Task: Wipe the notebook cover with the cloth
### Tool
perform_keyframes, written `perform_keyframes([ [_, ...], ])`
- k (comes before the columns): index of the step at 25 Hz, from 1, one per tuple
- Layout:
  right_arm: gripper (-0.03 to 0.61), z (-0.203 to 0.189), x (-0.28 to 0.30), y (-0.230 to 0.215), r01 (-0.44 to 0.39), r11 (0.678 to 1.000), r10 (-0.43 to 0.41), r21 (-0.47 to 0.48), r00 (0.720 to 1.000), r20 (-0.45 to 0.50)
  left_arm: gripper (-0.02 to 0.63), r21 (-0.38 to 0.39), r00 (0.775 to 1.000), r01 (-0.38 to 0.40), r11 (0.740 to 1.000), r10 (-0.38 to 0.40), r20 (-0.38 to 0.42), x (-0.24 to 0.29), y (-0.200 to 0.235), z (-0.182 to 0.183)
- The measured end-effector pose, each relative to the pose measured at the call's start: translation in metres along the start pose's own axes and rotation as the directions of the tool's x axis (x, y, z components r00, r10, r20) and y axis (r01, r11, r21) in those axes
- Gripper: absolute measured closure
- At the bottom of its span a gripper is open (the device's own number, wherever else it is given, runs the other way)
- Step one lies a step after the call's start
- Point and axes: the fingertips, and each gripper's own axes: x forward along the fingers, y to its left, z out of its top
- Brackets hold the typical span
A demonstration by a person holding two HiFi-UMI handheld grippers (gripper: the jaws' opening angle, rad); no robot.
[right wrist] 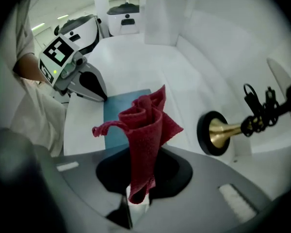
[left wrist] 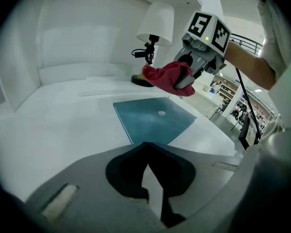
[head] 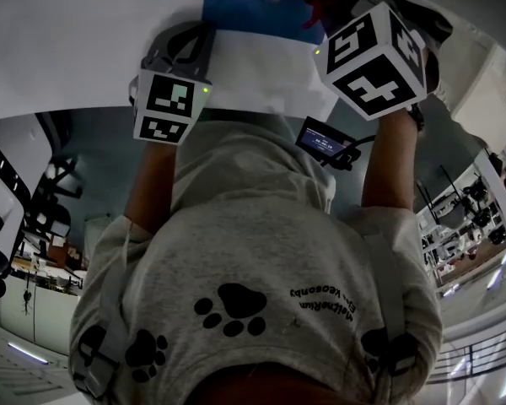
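Observation:
A blue notebook (left wrist: 153,118) lies flat on the white table, and it also shows at the top of the head view (head: 253,7). My right gripper (right wrist: 136,198) is shut on a red cloth (right wrist: 145,130), which stands bunched up out of the jaws. In the left gripper view the cloth (left wrist: 167,77) hangs in the air above the notebook's far edge, apart from the cover. My left gripper (left wrist: 146,149) is shut with nothing in it, its tips at the notebook's near corner. I cannot tell if they touch it.
A desk lamp (left wrist: 155,30) with a white shade and a brass and black base (right wrist: 216,132) stands just beyond the notebook. The white table (left wrist: 63,110) ends in a curved white back wall. A small black device (head: 325,140) hangs at the person's chest.

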Motion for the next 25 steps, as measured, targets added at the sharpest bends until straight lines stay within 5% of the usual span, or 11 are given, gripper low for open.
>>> perform_keyframes([
  [10,0.525,0.088,0.024,0.05,-0.076,0.978,0.09,-0.195,0.994,0.065,0.618,-0.016,1.0,-0.007,1.0,0.007,0.011,-0.004,-0.004,0.003],
  [25,0.525,0.123,0.065,0.076,-0.147,0.935,0.146,-0.324,0.989,-0.029,0.618,-0.051,1.0,0.003,0.999,-0.002,0.018,-0.003,-0.006,0.0],
])
